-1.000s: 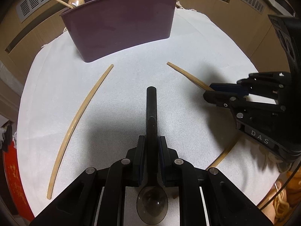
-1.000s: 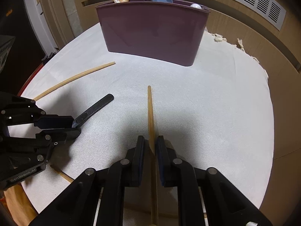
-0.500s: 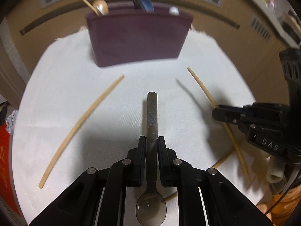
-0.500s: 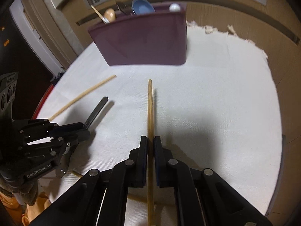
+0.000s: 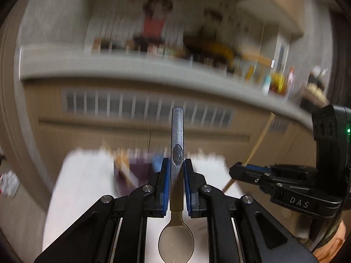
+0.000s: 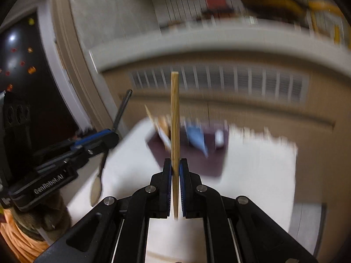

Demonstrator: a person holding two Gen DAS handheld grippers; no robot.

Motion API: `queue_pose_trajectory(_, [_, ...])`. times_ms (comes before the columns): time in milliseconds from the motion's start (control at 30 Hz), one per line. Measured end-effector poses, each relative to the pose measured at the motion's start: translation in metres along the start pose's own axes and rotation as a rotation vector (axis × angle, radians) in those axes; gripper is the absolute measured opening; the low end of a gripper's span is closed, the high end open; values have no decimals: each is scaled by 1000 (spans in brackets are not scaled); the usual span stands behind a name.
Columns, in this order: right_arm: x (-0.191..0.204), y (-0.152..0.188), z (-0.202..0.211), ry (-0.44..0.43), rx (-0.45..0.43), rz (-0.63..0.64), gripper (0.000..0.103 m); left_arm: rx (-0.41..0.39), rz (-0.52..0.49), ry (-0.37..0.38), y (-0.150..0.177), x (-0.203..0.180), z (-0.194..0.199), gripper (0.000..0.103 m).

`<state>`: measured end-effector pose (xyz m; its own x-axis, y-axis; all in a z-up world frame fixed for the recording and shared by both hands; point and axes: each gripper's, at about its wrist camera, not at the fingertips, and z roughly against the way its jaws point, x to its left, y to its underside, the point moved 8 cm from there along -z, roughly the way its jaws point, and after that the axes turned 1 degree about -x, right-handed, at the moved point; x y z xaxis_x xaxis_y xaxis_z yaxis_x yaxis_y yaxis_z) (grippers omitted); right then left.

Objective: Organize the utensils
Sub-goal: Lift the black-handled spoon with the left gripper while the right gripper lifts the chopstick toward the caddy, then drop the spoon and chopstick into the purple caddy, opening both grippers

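Observation:
My left gripper (image 5: 176, 164) is shut on a dark-handled spoon (image 5: 177, 135), handle pointing up and away, bowl (image 5: 176, 244) back under the fingers. It also shows in the right wrist view (image 6: 109, 138) with the spoon (image 6: 119, 114) hanging bowl down. My right gripper (image 6: 175, 164) is shut on a wooden chopstick (image 6: 174, 118) that points forward. It shows in the left wrist view (image 5: 235, 171) with the chopstick (image 5: 258, 140). The maroon utensil holder (image 6: 186, 153) stands blurred on the white cloth beyond both grippers, with a blue spoon (image 6: 196, 139) and other utensils in it.
The round table under a white cloth (image 6: 258, 171) lies below. Behind it is a wooden cabinet with a vent grille (image 6: 219, 83) and a grey ledge (image 5: 131, 70) holding bottles and clutter. The background is motion-blurred.
Both grippers have lifted off the table with the spoon and the chopstick and tilted upward. The holder now sits lower in both views, and the other chopsticks are out of sight.

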<state>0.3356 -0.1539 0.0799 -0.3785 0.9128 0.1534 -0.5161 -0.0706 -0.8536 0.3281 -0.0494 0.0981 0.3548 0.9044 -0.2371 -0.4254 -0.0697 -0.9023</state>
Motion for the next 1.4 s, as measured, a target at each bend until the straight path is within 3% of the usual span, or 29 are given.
queue_pose_trajectory(167, [11,-60,6,-6,-144,50,8,-227,-20,-3,-63,13,-2,13])
queue_pose_trajectory(300, [4,-79,-12,70,-149,99,8,-342,-33,-33,-91,31,-18,13])
queue_pose_trajectory(367, [-4,-84,-25,98,-131,99,8,-347,-7,-40,-94,43,-35,13])
queue_pose_trajectory(600, [-34,-69,-65,142,-72,86,8,-287,87,-99,-64,80,-114,12])
queue_pose_trajectory(800, [-58,-34,-109,143,11,50,8,-214,62,-156,-10,96,-163,13])
queue_pose_trajectory(933, [-74,-9,-136,127,84,8,8,-129,77,-149,20,103,-177,13])
queue_pose_trajectory(1133, [-86,33,-170,117,202,-24,8,-41,128,-158,33,112,-165,16])
queue_pose_trajectory(1267, [-92,51,-175,108,233,-46,11,7,135,-181,38,118,-136,43])
queue_pose_trajectory(1333, [-95,56,-168,116,228,-48,25,29,124,-181,46,121,-119,51])
queue_pose_trajectory(1400, [-92,61,-156,120,215,-26,27,49,114,-202,56,127,-101,53])
